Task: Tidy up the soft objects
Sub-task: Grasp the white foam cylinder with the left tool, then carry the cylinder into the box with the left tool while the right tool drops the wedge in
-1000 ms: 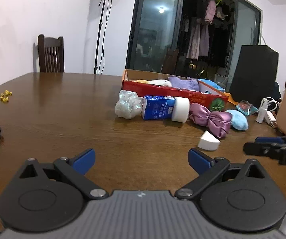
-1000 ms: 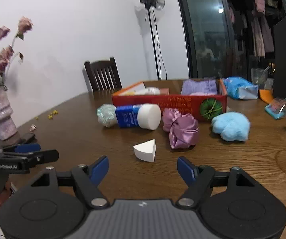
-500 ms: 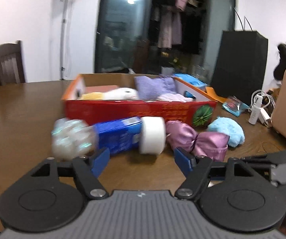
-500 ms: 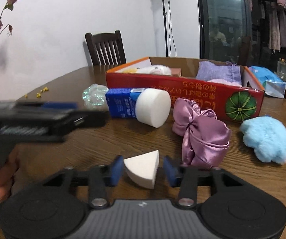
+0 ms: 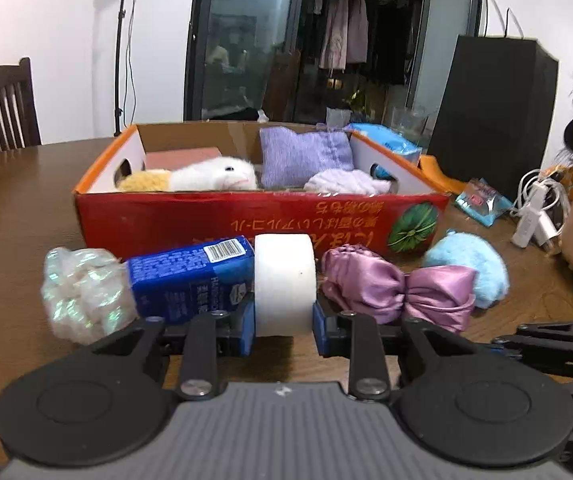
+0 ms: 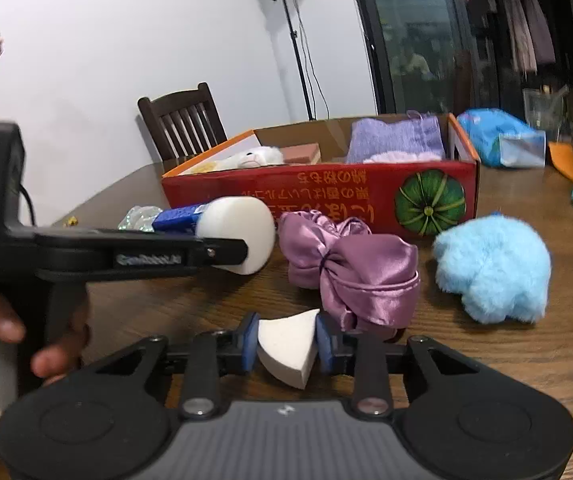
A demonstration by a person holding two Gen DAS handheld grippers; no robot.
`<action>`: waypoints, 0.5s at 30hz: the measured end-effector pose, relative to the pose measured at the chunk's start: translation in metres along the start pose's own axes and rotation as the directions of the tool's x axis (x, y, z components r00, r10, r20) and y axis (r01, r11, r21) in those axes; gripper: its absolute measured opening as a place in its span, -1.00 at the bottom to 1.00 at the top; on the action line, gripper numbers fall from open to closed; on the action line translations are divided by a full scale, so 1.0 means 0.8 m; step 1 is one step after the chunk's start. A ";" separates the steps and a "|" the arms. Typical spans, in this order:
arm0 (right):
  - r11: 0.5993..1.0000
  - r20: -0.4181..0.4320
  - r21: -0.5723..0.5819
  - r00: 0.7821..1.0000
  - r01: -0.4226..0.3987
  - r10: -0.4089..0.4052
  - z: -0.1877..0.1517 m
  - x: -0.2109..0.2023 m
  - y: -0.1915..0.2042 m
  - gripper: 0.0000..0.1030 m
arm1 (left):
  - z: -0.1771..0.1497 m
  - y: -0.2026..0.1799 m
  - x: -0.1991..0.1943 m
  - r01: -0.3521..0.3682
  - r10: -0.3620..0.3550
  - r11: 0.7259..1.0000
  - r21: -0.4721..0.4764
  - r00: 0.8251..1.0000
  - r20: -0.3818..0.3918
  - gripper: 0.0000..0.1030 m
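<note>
Both tools have closed in since a second ago: the left hand-held gripper [image 5: 284, 326], then wide and well short of the row of things, now has its blue fingers pressed on the two flat sides of the white foam cylinder [image 5: 285, 282], which lies just in front of the red cardboard box [image 5: 246, 220]. Likewise the right hand-held gripper [image 6: 286, 344] now pinches the white foam wedge [image 6: 288, 346], nearer the camera than the box, beside the purple satin bow [image 6: 350, 268]. To the cylinder's left, in front of the box, lie a blue carton [image 5: 190, 276] and an iridescent pouf [image 5: 86, 294]; the blue fluffy ball [image 5: 470, 268] sits by the box's right corner on the table [image 5: 18, 216].
</note>
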State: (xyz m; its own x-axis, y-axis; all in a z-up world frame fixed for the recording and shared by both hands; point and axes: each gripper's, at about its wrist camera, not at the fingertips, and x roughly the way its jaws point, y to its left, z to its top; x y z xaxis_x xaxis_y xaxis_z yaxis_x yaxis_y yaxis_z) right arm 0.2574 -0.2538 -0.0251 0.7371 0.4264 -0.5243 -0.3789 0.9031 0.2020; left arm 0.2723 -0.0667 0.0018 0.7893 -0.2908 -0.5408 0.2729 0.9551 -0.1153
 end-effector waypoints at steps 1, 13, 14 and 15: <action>1.000 0.005 0.003 1.000 -0.008 0.008 -0.002 -0.005 0.003 -0.44 | -0.002 -0.001 -0.012 0.004 -0.004 1.000 -0.004 1.000 0.010 -0.44; 0.999 0.083 -0.028 0.996 -0.041 0.043 -0.014 -0.077 0.047 -0.44 | -0.026 -0.005 -0.134 0.027 -0.023 0.999 -0.040 0.994 0.102 -0.44; 0.999 0.092 -0.031 0.995 -0.040 0.043 -0.013 -0.081 0.049 -0.44 | -0.025 -0.004 -0.137 0.028 -0.024 0.999 -0.040 0.994 0.111 -0.44; 0.999 0.098 -0.034 0.994 -0.035 0.038 -0.012 -0.084 0.049 -0.44 | -0.022 -0.004 -0.140 0.026 -0.021 0.999 -0.039 0.993 0.119 -0.44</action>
State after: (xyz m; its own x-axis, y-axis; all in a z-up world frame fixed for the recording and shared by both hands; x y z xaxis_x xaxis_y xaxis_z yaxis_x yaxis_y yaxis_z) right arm 0.1877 -0.2473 0.0097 0.7733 0.4634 -0.4326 -0.4230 0.8855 0.1924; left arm 0.1733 -0.0362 0.0477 0.8434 -0.3155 -0.4349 0.2717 0.9488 -0.1613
